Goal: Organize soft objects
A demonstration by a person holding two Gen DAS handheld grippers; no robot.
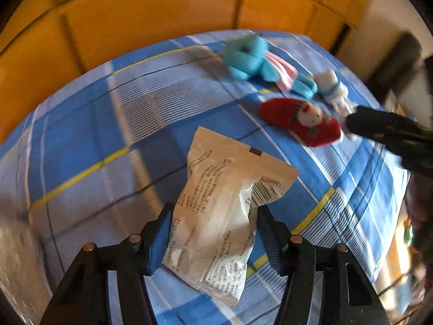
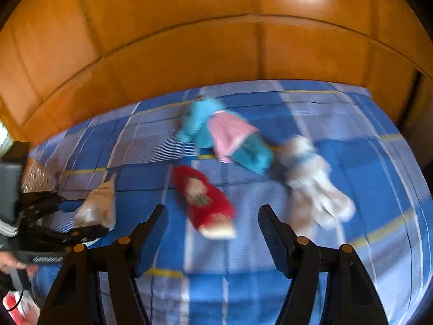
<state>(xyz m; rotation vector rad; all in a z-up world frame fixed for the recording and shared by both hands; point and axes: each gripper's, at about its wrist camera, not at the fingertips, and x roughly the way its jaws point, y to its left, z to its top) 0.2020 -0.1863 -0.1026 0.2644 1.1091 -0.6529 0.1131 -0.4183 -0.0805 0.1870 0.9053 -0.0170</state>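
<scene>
Nearest in the left wrist view, the left tool (image 1: pixel 213 233) has its 2 blue-padded jaws on either side of a crinkly plastic packet (image 1: pixel 224 216) on the bed (image 1: pixel 81 140). The left pad touches the film; whether the right pad presses yet is unclear, so I cannot tell if the packet is truly gripped. To do this step well, the pads should squeeze the plump middle, not the thin sealed edge, and gently, since the glossy film can slip and the soft filling can squash.

The right tool (image 2: pixel 213 233) stands wide open and empty above the sheet, with a red felt toy (image 2: pixel 205 203) just beyond its jaws.

Farther off lie a fuzzy turquoise plush (image 2: pixel 200 124) in a pink skirt, with a pale, floppy plush (image 2: pixel 314 178) just right of it. The sheet is smooth blue-and-white plaid cotton with thin yellow lines. A glossy orange wooden headboard (image 2: pixel 216 48) stands behind.
</scene>
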